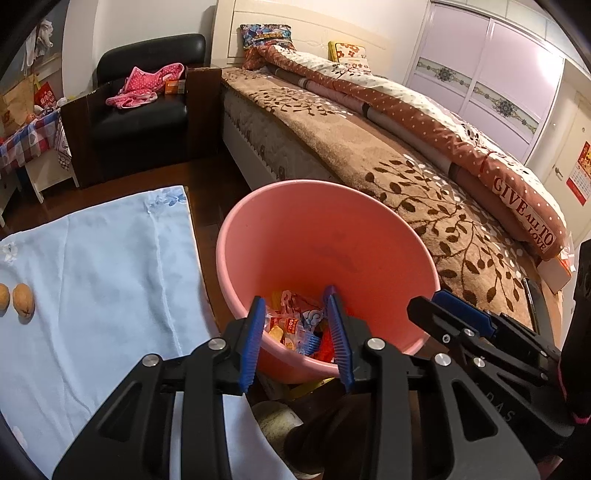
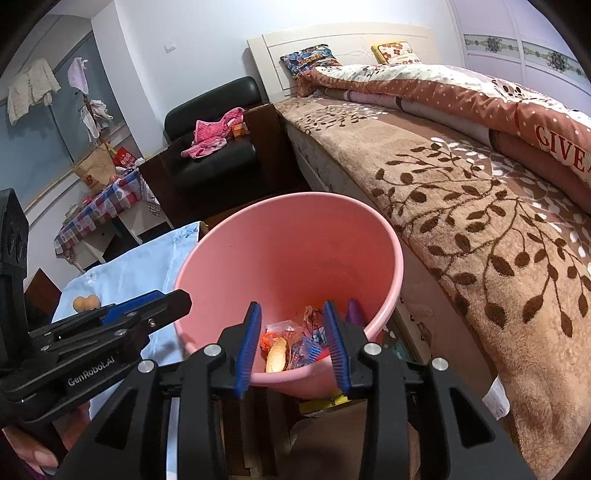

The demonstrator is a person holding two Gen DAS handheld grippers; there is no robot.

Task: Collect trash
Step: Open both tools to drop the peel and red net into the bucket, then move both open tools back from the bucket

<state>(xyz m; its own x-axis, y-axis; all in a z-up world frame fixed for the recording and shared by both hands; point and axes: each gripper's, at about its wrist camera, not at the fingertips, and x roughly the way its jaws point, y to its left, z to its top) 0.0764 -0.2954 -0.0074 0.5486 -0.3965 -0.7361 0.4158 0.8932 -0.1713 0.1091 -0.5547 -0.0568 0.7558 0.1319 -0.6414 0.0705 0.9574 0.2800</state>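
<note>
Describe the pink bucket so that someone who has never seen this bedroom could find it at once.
Start at the bed with its brown leaf-patterned blanket. Close by its near side, next to a pale blue cloth, stands the pink bucket. It is the only round open container here, with colourful snack wrappers at the bottom.

Both pictures are evenly lit by soft indoor light, bright enough to read colours, with a warm cast in the left wrist view and a cooler, bluish one in the right wrist view. The far wall (image 2: 207,33) is pale and slightly washed out. Shadows are soft: the pink bucket (image 1: 325,236) darkens toward its bottom, and the floor beneath the bed (image 1: 369,147) edge is dim. Small highlights glint on the metal bolts of each tool. Fisheye distortion bends the bed and wardrobe (image 1: 491,62) strongly, and black vignetting fills the corners. Focus is fairly sharp mid-frame, softer at the edges.
</note>
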